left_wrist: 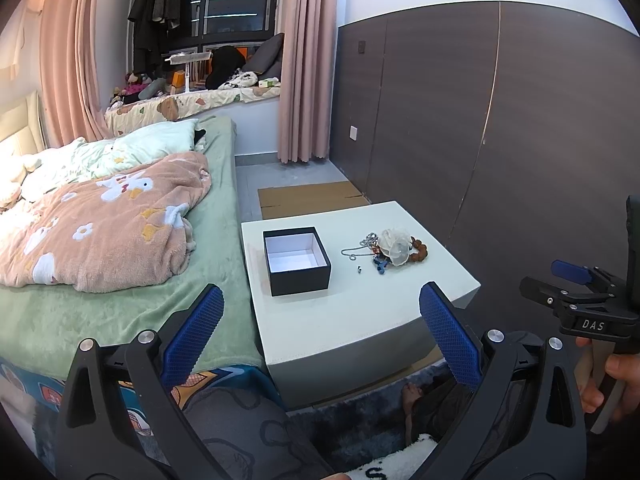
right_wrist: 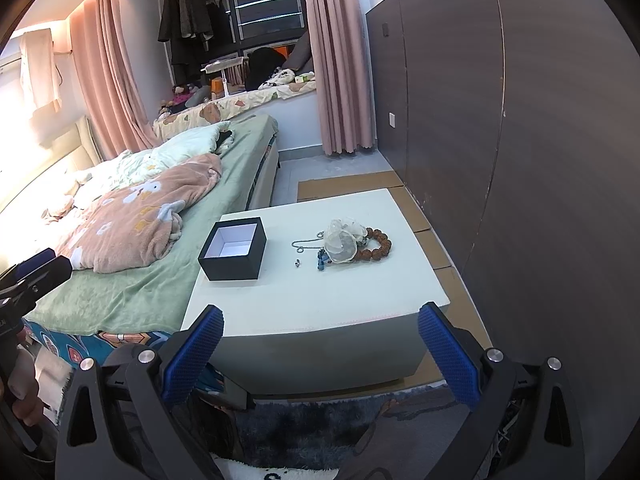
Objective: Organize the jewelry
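Black outside and white within: an open square gift box [left_wrist: 297,261] on the left part of the white desk [left_wrist: 360,320], empty, lid off. To its right, well apart from it, a small heap of jewelry: a silver chain necklace [left_wrist: 354,251] trailing toward the box, a white gauzy scrunchie [left_wrist: 395,246] on top of the pile, a brown wooden bead bracelet [left_wrist: 420,251] curling out from under the scrunchie on the far right, blue beads [left_wrist: 380,266] at the near edge of the heap. Just in front of the chain, lying alone, a tiny metal ring or earring [left_wrist: 359,269], too small to tell which.

Left tongs [left_wrist: 320,332] spread wide, blue pads holding nothing, hovering short of the desk's near edge. Right tongs [right_wrist: 320,336] likewise wide apart and empty, level with the near edge; seen from the side in the left wrist view, at the far right, held in a hand [left_wrist: 612,380].

Beside the desk on the left, a bed [left_wrist: 120,304] with green sheet and a rumpled pink flowered blanket [left_wrist: 104,224]. Flattened cardboard [left_wrist: 312,198] on the floor behind the desk, dark wood-grain panels [left_wrist: 500,128] to the right, pink curtains [left_wrist: 304,60] by the window.
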{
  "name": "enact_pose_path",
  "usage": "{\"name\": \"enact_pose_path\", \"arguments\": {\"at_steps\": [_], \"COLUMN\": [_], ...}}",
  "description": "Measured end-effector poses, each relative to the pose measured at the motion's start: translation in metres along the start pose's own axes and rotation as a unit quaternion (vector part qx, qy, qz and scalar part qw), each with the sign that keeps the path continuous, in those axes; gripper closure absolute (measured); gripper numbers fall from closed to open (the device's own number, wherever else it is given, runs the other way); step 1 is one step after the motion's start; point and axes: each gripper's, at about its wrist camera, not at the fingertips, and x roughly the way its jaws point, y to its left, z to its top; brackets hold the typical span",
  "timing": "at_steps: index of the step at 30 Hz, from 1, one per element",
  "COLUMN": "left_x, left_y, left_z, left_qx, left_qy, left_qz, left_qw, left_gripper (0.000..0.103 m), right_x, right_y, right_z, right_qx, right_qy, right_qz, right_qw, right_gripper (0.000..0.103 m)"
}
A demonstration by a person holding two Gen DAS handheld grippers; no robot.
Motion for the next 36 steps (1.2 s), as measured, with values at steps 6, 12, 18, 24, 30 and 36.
{"name": "enact_pose_path", "arguments": {"at_steps": [6, 12, 18, 24, 30, 36], "left_x": [-0.0004, -0.0002, -0.0004, -0.0008, -0.0013, -0.0025], "left_y": [0.0000, 0.0010, 0.0011, 0.0008, 0.0013, 0.0018], "left_z": [0.0001, 0.0012, 0.0007, 0.0015, 0.0019, 0.0023], "left_qx": [0.000, -0.001, -0.001, -0.002, -0.002, -0.005], "left_qy": [-0.001, -0.001, -0.003, -0.003, -0.005, -0.005], "left_qz": [0.000, -0.001, -0.001, 0.000, -0.002, -0.002], "left_qw": [1.0000, 1.0000, 1.0000, 1.0000, 1.0000, 1.0000], "left_gripper": [0.005, 0.005, 0.005, 0.005, 0.005, 0.005], "right_x": [-0.0045, -0.0034, -0.0039, -0.0057, -0.0065, -0.0067], "right_y": [0.0033, 0.0022, 0.0025, 0.0021, 0.0018, 0.0029], "right_z": [0.0052, 0.0047, 0.0049, 0.0052, 0.0056, 0.0050], "right_qx": [-0.002, -0.003, -0.003, -0.004, -0.004, -0.005], "right_qy": [-0.001, -0.003, -0.005, -0.006, -0.007, -0.007], "right_qz": [0.002, 0.003, 0.004, 0.004, 0.004, 0.004], "right_qw": [1.000, 1.000, 1.000, 1.000, 1.000, 1.000], "right_gripper": [0.008, 0.008, 0.008, 0.008, 0.008, 0.008]}}
